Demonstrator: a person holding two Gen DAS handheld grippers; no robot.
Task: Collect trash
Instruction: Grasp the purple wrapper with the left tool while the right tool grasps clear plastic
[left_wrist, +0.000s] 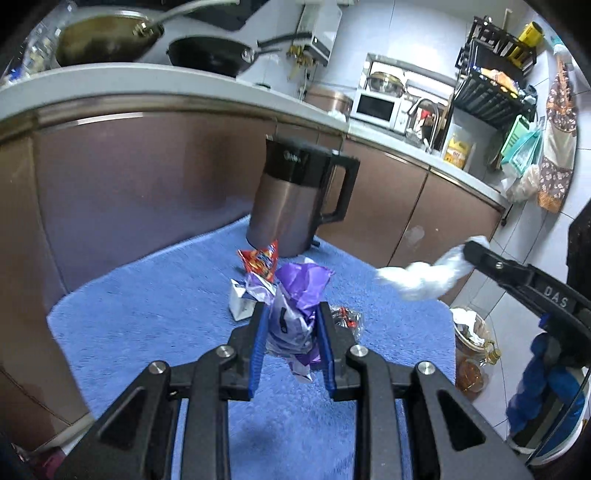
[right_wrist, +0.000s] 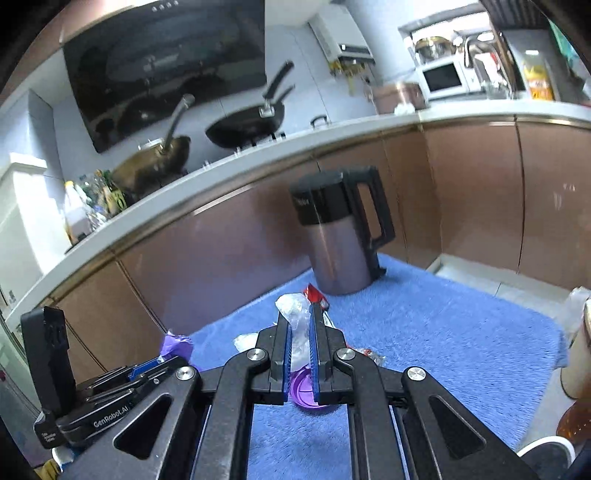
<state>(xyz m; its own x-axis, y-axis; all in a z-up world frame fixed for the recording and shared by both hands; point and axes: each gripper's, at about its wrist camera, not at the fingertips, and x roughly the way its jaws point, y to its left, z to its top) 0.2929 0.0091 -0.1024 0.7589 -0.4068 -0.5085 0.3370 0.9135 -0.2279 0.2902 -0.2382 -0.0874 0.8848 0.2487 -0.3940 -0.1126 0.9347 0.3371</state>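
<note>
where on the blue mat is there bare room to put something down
The blue mat lies bare to the right of the kettle, out to its floor-side edge, and along its near-left part by the cabinet doors. The middle is crowded: snack wrapper, small carton, clear wrapper, purple lid.

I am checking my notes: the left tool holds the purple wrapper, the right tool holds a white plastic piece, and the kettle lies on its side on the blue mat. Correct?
Not quite: the kettle stands upright on the blue mat, as the left wrist view shows. The left tool does hold the purple wrapper, and the right tool a white plastic piece.
</note>
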